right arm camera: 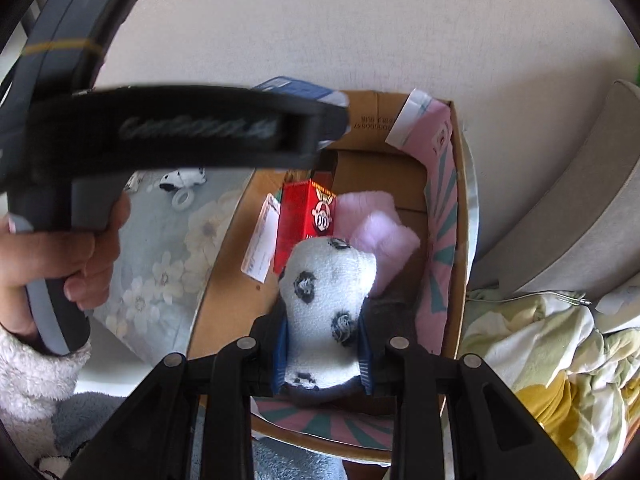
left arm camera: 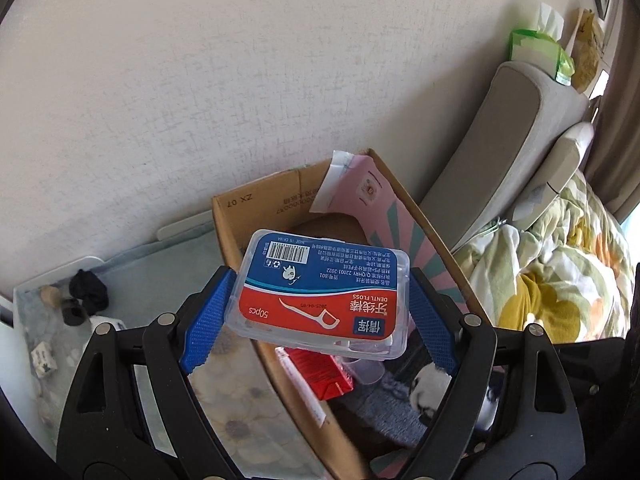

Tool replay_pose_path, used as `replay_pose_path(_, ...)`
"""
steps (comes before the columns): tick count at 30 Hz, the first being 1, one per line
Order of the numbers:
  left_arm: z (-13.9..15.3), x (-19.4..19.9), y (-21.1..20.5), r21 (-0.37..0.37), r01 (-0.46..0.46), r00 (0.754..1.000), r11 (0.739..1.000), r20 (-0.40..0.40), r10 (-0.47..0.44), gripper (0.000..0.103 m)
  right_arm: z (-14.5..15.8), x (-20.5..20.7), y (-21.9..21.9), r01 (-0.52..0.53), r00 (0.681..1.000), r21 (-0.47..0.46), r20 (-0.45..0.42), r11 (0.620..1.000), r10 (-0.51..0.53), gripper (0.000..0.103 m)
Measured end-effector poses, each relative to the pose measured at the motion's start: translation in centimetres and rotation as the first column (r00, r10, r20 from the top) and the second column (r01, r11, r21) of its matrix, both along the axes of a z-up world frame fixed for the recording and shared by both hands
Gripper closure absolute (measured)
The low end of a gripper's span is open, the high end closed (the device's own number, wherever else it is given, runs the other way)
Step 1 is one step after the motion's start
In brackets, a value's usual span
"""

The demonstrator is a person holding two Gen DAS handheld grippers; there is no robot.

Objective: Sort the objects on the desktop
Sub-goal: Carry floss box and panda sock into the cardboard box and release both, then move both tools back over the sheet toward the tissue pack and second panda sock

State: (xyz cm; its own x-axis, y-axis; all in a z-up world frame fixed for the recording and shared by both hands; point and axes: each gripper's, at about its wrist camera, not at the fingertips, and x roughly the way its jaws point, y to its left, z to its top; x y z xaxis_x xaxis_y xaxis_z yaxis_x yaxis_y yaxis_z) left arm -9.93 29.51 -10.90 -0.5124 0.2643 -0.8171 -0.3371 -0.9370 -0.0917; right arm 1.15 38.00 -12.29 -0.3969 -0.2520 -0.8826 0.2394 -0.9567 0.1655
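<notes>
The left gripper (left arm camera: 318,300) is closed on a clear plastic floss box (left arm camera: 320,294), its blue pads (left arm camera: 210,312) pressing the two short ends so that the box's long axis runs straight across from one finger to the other, label side up and roughly level. The box hangs in the air above the near wall of the cardboard box (left arm camera: 236,232), partly over the opening and partly over the flowered desk mat (left arm camera: 236,412) to the left. The relation that matters for the coming move is that the carton's opening lies below and a little to the right and ahead of the held box, so a release here would risk catching the cardboard edge; it probably needs a small shift toward the red carton (left arm camera: 320,372) lying on the bottom. The right gripper (right arm camera: 322,354) is the one deeper inside: its fingers are closed on a white spotted plush toy (right arm camera: 326,296), which points lengthwise away from the gripper and appears to reach down among the things already sorted, next to the red carton (right arm camera: 306,216) and a pink fluffy thing (right arm camera: 380,232). From the right wrist view the left gripper's body (right arm camera: 180,128) crosses high over the far left corner of the cardboard box (right arm camera: 460,240), well above the plush, so the two seem clear of each other.
</notes>
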Motion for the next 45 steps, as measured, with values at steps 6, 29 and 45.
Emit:
replay_pose_path(6, -0.5, -0.3, 1.1, -0.019, -0.023, 1.000, 1.000, 0.009, 0.023, 0.020, -0.7, -0.1, 0.5, -0.041, 0.999, -0.026, 0.009, 0.999, 0.041, 0.077)
replay_pose_path(29, 2.6, 0.7, -2.7, 0.095, -0.200, 0.980, 0.975, 0.023, 0.199, 0.000, -1.3, -0.4, 2.0, 0.031, 0.999, -0.236, 0.032, 0.971, -0.024, 0.000)
replay_pose_path(45, 4.3, 2.5, -10.8, 0.117, -0.316, 0.949, 0.941, 0.037, 0.314, 0.000, 1.2, -1.4, -2.1, -0.057, 0.998, -0.205, -0.026, 0.977, 0.053, 0.000)
